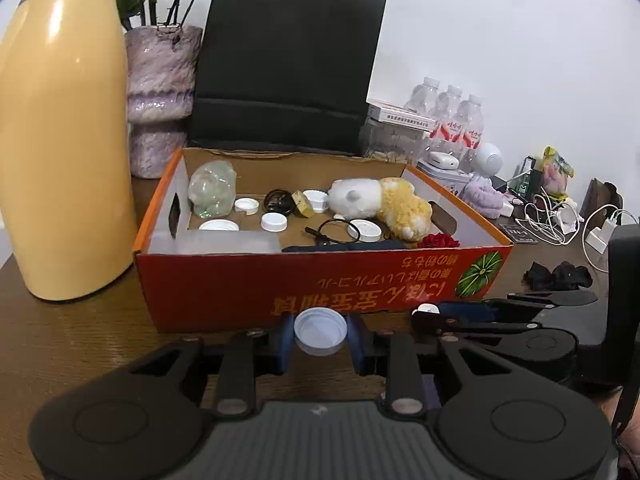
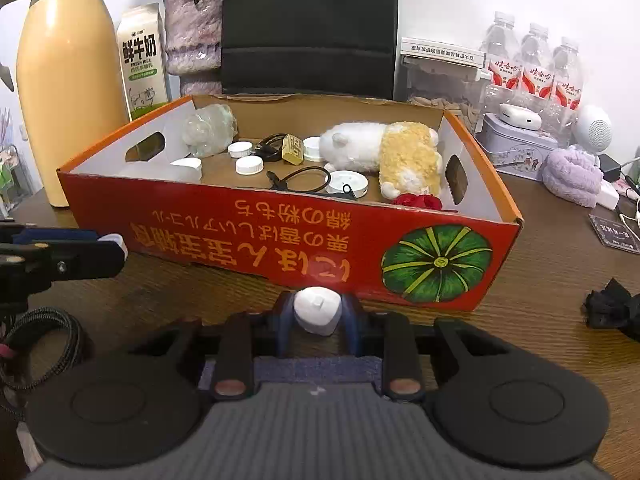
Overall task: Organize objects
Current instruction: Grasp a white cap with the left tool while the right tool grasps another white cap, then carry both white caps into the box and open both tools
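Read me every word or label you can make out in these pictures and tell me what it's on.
"鲜牛奶" and "FRESH MILK": milk carton.
Large yellow Japanese print, upside down, not safely readable: red side of the box.
Red labels on the water bottles: too small.
Print on the white packet, upside down: too small.
Dark card on the table: blurred.

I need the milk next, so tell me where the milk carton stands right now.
Only the right wrist view shows the milk carton: it stands upright behind the red box's far left corner, between the yellow thermos and the purple vase.
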Motion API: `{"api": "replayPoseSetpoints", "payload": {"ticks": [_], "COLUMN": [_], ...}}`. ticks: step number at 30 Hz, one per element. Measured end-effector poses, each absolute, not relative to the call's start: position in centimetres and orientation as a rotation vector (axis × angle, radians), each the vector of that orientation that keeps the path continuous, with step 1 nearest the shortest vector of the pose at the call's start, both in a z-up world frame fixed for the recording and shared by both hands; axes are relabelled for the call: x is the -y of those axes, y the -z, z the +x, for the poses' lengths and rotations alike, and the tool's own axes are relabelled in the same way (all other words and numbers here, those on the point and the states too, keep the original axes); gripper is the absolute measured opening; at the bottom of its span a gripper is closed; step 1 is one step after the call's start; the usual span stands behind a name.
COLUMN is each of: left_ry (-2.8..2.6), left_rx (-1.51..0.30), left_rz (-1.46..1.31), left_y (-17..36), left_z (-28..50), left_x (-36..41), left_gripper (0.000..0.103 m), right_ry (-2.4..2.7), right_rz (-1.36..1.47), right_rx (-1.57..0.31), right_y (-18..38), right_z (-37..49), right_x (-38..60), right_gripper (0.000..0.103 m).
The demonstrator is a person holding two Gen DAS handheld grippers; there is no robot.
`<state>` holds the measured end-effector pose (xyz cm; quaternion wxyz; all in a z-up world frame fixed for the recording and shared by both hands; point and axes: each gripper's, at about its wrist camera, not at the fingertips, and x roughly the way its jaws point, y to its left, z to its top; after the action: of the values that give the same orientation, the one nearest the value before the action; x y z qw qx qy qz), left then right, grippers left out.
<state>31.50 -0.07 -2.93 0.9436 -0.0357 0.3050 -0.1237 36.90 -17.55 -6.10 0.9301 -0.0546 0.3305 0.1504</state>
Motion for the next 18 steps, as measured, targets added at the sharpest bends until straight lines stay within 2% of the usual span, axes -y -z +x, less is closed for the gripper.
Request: {"api": "replayPoseSetpoints", "payload": {"ticks": [5, 9, 13, 18], "left_ry": [0.213, 0.214, 0.213, 0.214], "left_rx": [-0.631, -0.579, -0.544, -0.615], "left_rz": [-0.02, -0.062, -0.117, -0.152], "left_y": [3.4, 1.6, 0.5, 1.4], "left_z": [30.8, 26.2, 17.9, 8.2], "left_x": [0.8, 0.8, 0.3, -0.2], "left_gripper": [0.027, 0.027, 0.027, 0.027], "right_ry": [-0.325, -0.324, -0.327, -0.326], "right_rz": [-0.069, -0.072, -0.02, 0.009], "right_rx": [-0.681, -0.603, -0.554, -0.645], "right_y": [5.5, 3.2, 1.3, 2.6], "right_z": [36.1, 31.7, 22.7, 11.3], "right_x": [17.9, 18.4, 21.2, 24.6], "right_gripper": [0.027, 0.027, 0.027, 0.027]}}
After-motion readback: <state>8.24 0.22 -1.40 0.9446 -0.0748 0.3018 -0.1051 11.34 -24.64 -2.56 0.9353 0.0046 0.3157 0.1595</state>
